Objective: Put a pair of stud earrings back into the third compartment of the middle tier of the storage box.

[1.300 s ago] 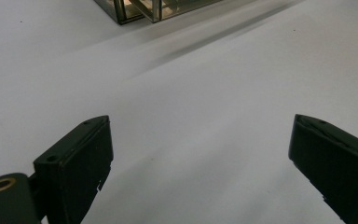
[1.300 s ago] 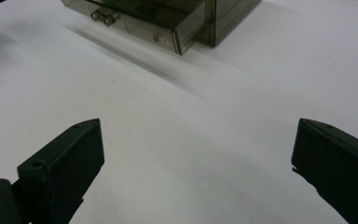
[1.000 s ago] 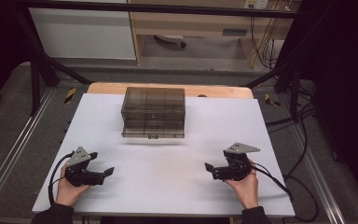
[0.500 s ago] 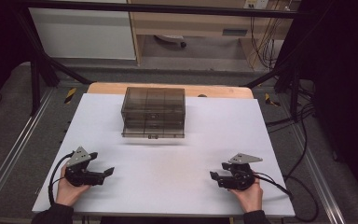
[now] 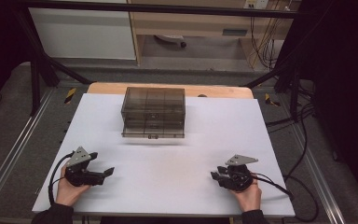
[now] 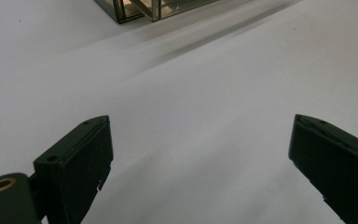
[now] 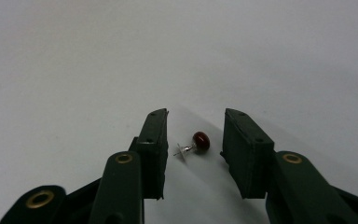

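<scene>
A small stud earring (image 7: 200, 141) with a dark red bead and a silver post lies on the white table (image 5: 168, 163). In the right gripper view it sits between the two jaws of my right gripper (image 7: 196, 116), which is open, with a gap on each side of the stud. From above, the right gripper (image 5: 216, 175) rests low at the table's near right. My left gripper (image 5: 108, 171) lies at the near left, and its jaws stand wide apart with nothing between them (image 6: 200, 123).
A smoky transparent drawer box (image 5: 154, 112) stands at the back middle of the table, and its corner (image 6: 140, 7) appears at the top of the left gripper view. Cables trail from both grippers. Metal frame rails run along both sides of the table.
My right gripper has drawn back a little toward the near edge and to the right. The left gripper has stayed where it was.
</scene>
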